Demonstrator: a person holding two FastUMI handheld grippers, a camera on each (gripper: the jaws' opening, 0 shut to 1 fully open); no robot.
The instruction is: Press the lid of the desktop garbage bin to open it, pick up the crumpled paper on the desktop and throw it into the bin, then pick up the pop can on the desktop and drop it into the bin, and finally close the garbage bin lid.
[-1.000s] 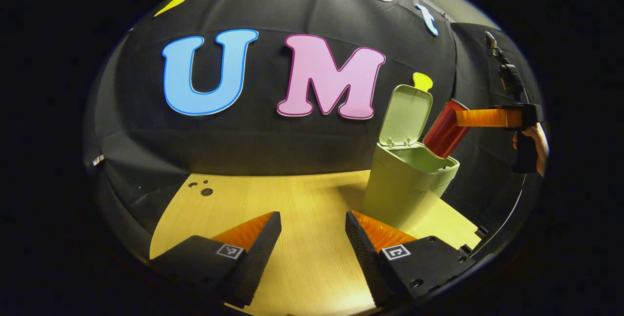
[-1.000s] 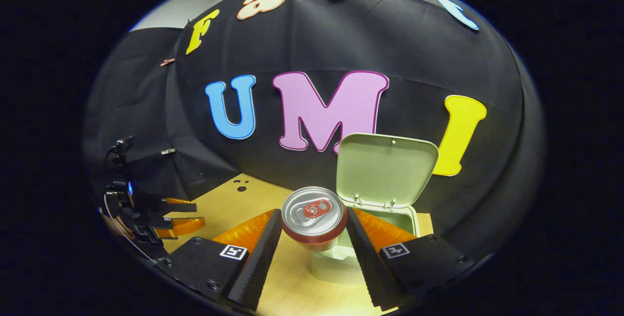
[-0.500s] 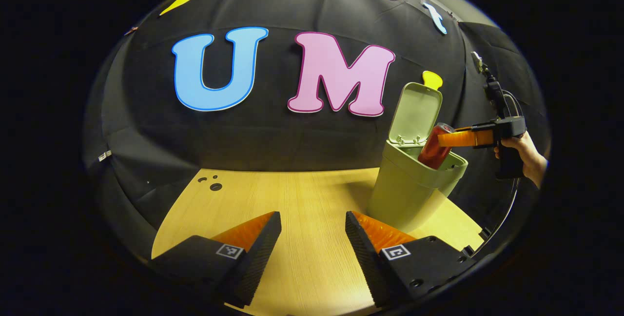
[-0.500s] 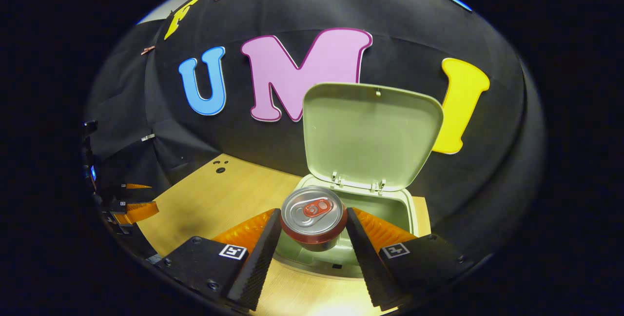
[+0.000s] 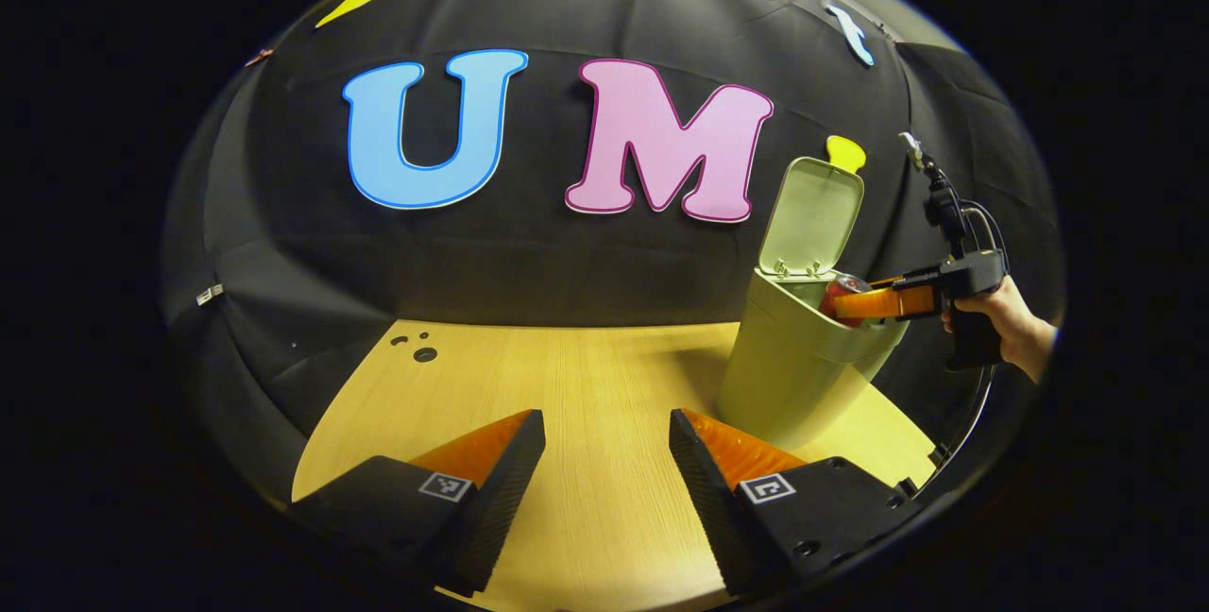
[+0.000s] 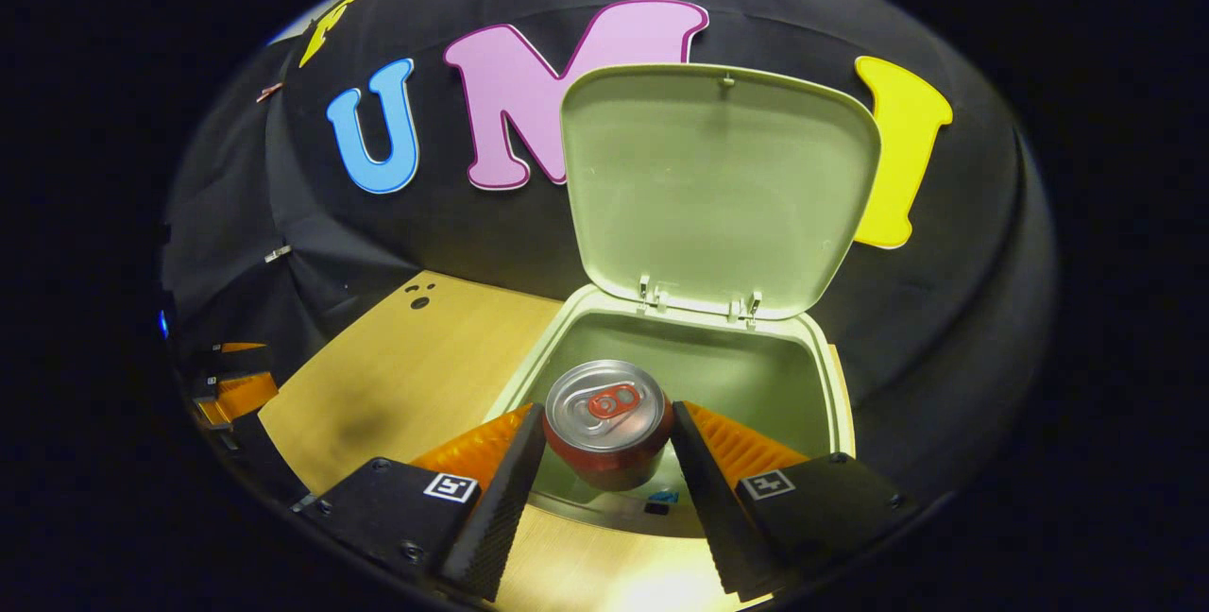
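Over the mouth of the garbage bin (image 6: 529,362), in the right gripper view, the right gripper (image 6: 607,447) holds the pop can (image 6: 609,423) clamped between its two fingers, one pressing on each side of the can's body. The can is red with a silver top and a red pull tab; its top end faces the camera, so its long axis runs along the fingers and down into the bin's opening. The bin is pale green, with its lid (image 6: 718,187) swung up and standing open on two hinges at the back rim.

In the left gripper view the same bin (image 5: 793,376) stands on the wooden desktop (image 5: 567,404) toward the right, lid (image 5: 810,215) raised. The pop can (image 5: 843,289) shows just its top above the rim, tilted, with its lower part inside the bin. The right gripper (image 5: 864,302) reaches over the rim from the right, gripped by a hand (image 5: 1011,329).

The left gripper (image 5: 607,466) sits low over the desktop with its fingers spread apart and nothing between them, well apart from the bin
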